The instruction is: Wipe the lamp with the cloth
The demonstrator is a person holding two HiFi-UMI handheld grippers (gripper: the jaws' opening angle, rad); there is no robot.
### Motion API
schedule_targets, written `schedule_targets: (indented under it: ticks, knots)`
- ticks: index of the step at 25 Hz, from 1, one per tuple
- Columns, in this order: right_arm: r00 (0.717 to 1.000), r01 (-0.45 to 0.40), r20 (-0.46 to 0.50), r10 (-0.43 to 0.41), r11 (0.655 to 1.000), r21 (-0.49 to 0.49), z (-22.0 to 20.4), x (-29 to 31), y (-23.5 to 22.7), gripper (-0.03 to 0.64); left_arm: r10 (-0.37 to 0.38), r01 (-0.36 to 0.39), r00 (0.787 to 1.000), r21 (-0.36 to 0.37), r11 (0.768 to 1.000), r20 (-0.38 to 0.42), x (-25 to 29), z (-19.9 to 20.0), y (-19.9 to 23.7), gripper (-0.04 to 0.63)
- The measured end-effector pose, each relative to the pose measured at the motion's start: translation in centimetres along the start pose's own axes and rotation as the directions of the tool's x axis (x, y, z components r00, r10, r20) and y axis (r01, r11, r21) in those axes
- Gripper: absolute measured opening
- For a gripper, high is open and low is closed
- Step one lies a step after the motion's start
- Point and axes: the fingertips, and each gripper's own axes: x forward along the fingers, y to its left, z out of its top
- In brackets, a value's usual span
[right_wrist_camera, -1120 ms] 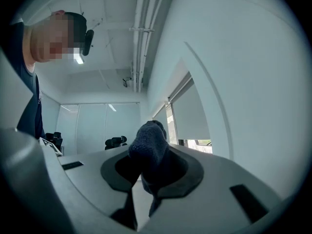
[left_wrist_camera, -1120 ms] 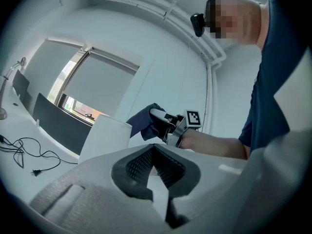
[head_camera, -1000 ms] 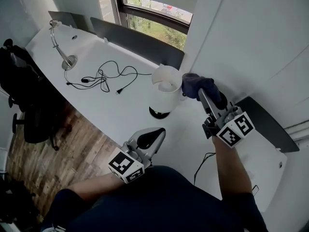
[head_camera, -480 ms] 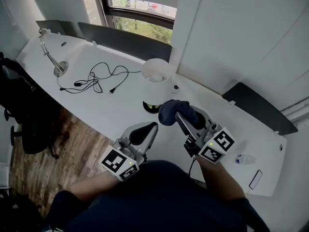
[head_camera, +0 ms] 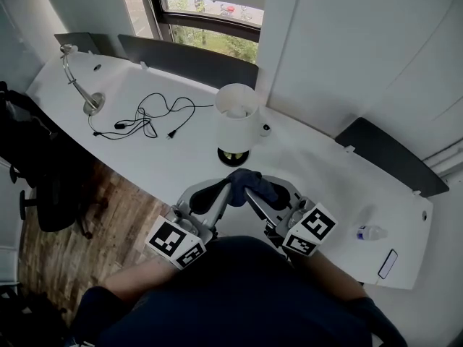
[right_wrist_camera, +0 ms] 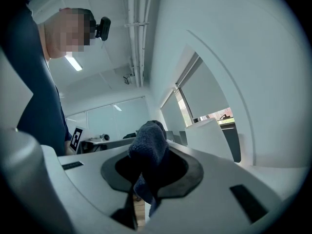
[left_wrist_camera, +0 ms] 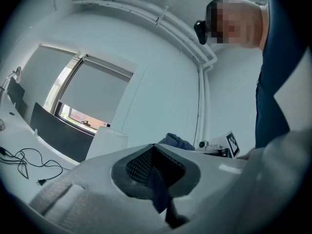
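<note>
Your right tongs [head_camera: 252, 194] pinch the cloth [head_camera: 247, 178], bunched up and held near the lamp [head_camera: 237, 118], which stands on the surface [head_camera: 318, 168]. Your left tongs [head_camera: 223, 191] are pressed together on nothing, tips just beside the cloth.

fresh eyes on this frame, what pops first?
The dark blue cloth clamped in the right gripper, low centre of the head view. Just beyond it stands the white lamp on the white desk, with a loose black cable sprawled to its left.
</note>
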Motion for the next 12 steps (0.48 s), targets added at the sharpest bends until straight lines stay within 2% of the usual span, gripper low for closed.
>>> schedule_targets:
  ticks: [12]
  knots:
    - [1.0, -0.006, -0.03, 0.006, 1.0, -0.009, -1.2, 1.3, 0.1, 0.091, 0.009, -0.009, 1.0, 0.002, 1.0, 0.002, 0.0, 0.2, 0.7, 0.006]
